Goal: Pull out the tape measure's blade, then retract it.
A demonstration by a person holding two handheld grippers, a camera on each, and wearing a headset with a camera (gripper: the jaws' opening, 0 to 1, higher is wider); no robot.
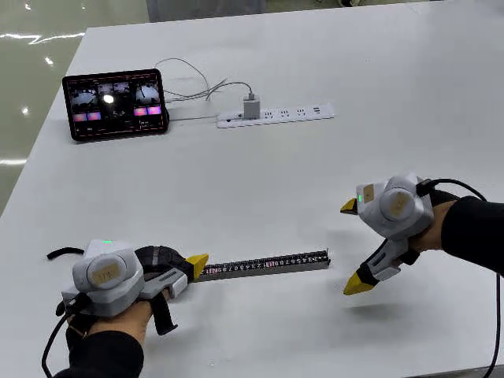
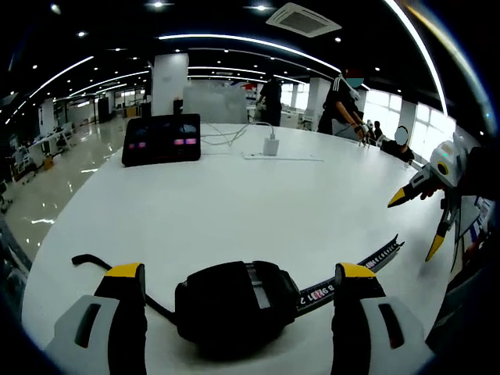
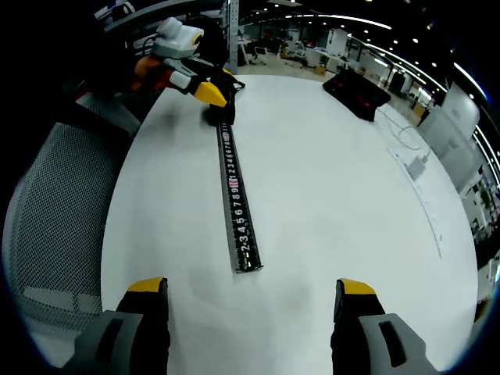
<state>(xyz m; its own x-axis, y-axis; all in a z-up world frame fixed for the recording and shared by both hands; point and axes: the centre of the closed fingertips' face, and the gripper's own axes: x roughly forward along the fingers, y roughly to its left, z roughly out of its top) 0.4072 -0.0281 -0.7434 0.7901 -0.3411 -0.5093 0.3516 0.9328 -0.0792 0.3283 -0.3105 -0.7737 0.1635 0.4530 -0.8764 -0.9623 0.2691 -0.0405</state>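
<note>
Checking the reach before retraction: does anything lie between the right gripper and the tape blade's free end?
Nothing visible. Only bare white table separates the open right gripper from the blade's tip, just ahead of its jaws.

Table: a broad white workbench, matte, running right to the far edge.
Floor: glossy pale green floor off to the left, and there's white glare streaked across it.
Ceiling: dark overhead, with long curved light strips sweeping across.
Vent: a square air unit set up in that ceiling.
Pillar: a white column standing beyond the table.
Windows: bright panes along the far side of the room.
Chair: a grey mesh chair back just beside the table's edge.
</note>
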